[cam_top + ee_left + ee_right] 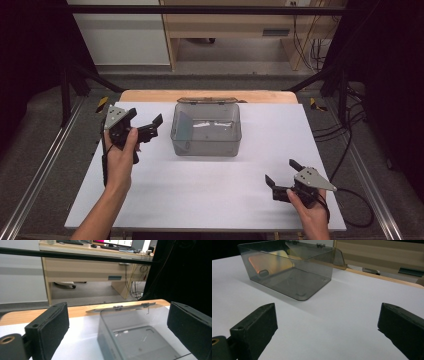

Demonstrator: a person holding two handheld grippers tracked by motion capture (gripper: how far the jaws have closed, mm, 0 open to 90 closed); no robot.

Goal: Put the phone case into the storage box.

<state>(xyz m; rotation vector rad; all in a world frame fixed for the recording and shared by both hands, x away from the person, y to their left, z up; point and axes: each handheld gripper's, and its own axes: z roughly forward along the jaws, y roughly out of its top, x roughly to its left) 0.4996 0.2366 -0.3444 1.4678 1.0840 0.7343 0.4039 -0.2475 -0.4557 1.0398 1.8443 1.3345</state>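
your left gripper [150,127] spread, frame left, aimed at clear hinged-lid box [206,131] | right gripper [283,175] spread, lower right, idle

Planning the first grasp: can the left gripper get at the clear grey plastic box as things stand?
Probably yes. The left gripper is open beside the clear grey plastic box, with bare white table between them and nothing in the way.

Your left gripper [148,125] and right gripper [281,173] both gape wide, flanking the clear box [206,130] on the white table [210,195]
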